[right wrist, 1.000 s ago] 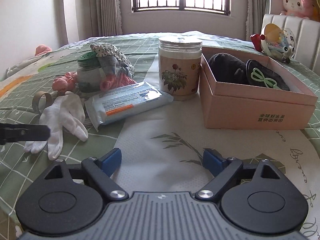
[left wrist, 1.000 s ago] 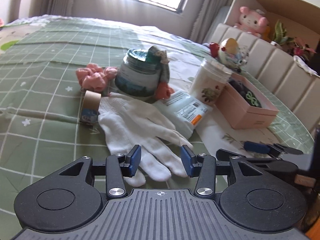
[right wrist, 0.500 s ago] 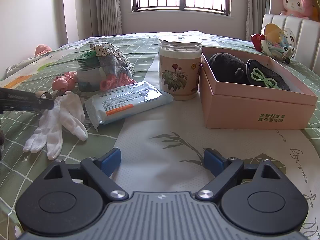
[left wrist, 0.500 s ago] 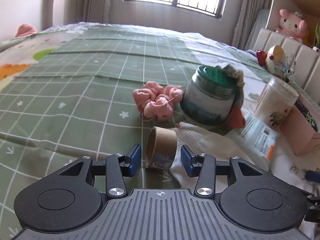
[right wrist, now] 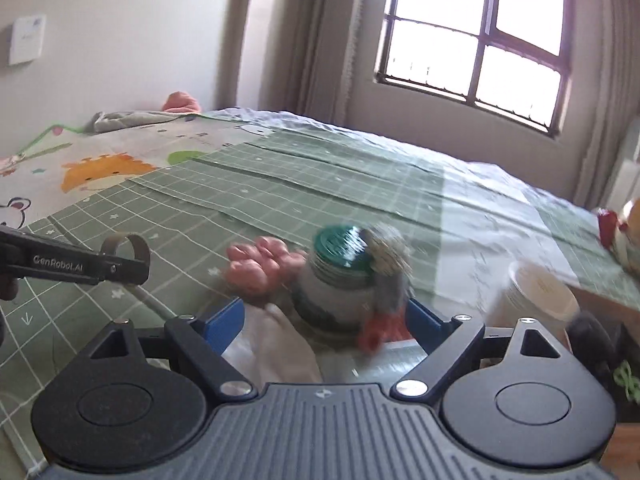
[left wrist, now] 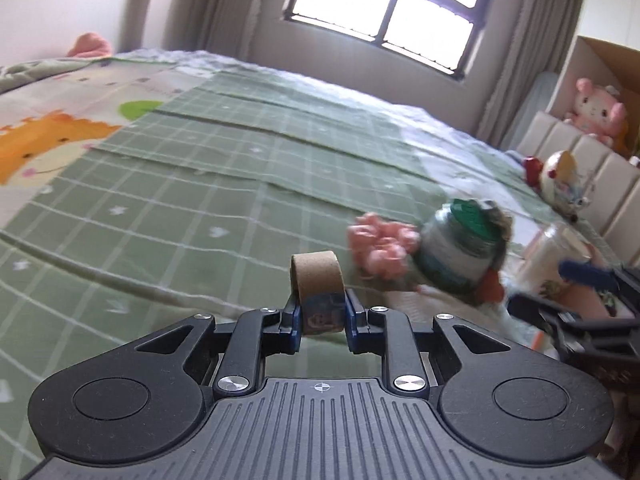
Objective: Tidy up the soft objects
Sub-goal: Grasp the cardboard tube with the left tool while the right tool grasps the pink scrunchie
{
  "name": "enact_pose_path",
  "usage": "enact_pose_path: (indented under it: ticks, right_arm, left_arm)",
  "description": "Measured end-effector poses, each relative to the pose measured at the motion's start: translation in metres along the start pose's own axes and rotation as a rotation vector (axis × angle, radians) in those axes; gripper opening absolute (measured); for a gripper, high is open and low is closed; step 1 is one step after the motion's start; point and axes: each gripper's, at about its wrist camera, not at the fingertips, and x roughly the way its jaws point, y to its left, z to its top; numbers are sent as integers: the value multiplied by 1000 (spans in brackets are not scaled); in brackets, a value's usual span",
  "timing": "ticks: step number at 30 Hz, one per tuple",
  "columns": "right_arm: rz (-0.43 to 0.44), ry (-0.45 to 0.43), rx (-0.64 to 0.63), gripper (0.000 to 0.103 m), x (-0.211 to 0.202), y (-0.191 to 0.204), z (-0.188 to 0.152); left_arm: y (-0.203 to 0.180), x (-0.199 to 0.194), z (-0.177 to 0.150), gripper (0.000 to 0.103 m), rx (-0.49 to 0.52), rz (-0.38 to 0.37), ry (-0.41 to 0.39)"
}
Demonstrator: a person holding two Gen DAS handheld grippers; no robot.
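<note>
One cardboard tape ring (left wrist: 318, 280) sits pinched between the pads of the left gripper (left wrist: 320, 320), whose jaws are closing on it — held above the green checked bedspread (left wrist: 180, 208). One pink scrunchie (left wrist: 380, 250) lies just right, beside one green-lidded jar (left wrist: 460, 248). The right gripper (right wrist: 326, 322) — jaws spread wide, closing slightly — frames that jar without touching it.

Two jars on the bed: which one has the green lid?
The glass jar beside the pink scrunchie, with fabric draped over it. The other jar, further right, has a pale top.
</note>
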Motion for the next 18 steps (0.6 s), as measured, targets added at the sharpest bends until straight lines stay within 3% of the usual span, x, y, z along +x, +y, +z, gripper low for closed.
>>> enact_pose_path:
  ticks: [2,4,8,10,11,13,18]
  right_arm:
    - [13,18,-77,76,31,27,15]
    - [14,74,-127,60,66,47,24]
    - [-13,188,-173,50,117,67,28]
    - [-21,214,-187,23,126,71,28]
    - [-6,229,-186,16,125,71,31]
    - [33,237,-167,13,115,68,40]
    - [142,154,-90,12,61,39,85]
  left_arm:
    - [11,-3,3,24,-8,19,8]
    - [21,-5,4,24,-14,30,20]
    - [36,-3,4,24,-33,19,32]
    - [39,-2,3,24,-37,10,35]
    - [40,-2,2,24,-37,6,35]
    - [39,1,2,24,-38,-1,35]
    - [26,6,11,24,-37,-29,30]
